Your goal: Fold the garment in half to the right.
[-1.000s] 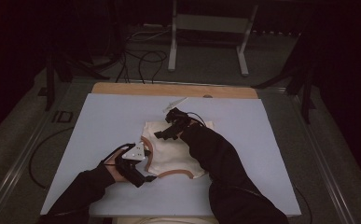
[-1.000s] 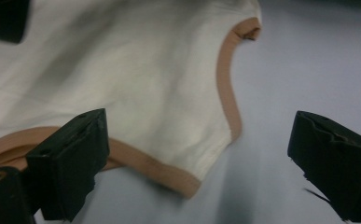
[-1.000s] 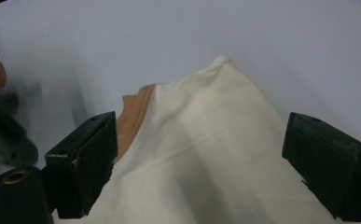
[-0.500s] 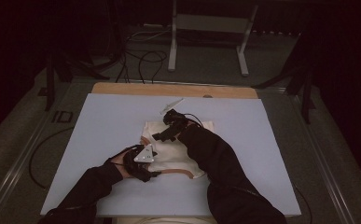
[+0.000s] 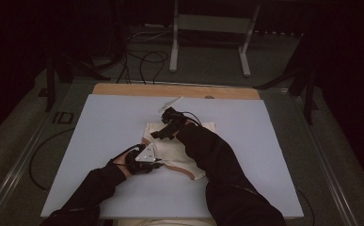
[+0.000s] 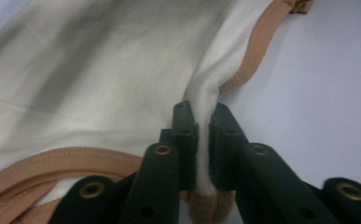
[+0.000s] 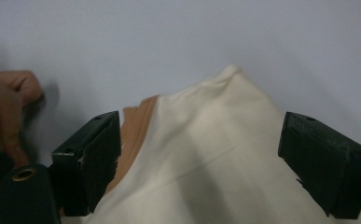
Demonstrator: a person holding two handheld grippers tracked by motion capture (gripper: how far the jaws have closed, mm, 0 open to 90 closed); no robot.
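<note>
A cream garment (image 5: 172, 149) with tan trim (image 6: 257, 42) lies crumpled at the middle of the pale blue table top (image 5: 104, 122). My left gripper (image 5: 155, 163) is at the garment's near left edge. In the left gripper view that gripper (image 6: 201, 116) is shut on a raised fold of cream cloth beside the trim. My right gripper (image 5: 160, 134) hovers over the garment's far left corner. In the right gripper view the right gripper (image 7: 201, 140) stands wide open, with a cloth corner (image 7: 206, 154) lying between the jaws and untouched by them.
A thin white strip (image 5: 170, 103) lies on the table just beyond the garment. A wooden board edge (image 5: 123, 89) runs along the back. Metal stand legs (image 5: 174, 42) and cables (image 5: 142, 56) are on the floor behind. A hand (image 7: 5, 112) is near the right gripper.
My left gripper has moved right and a little forward from the bare table to the garment's edge and shut on the cloth. The right gripper has hardly moved.
</note>
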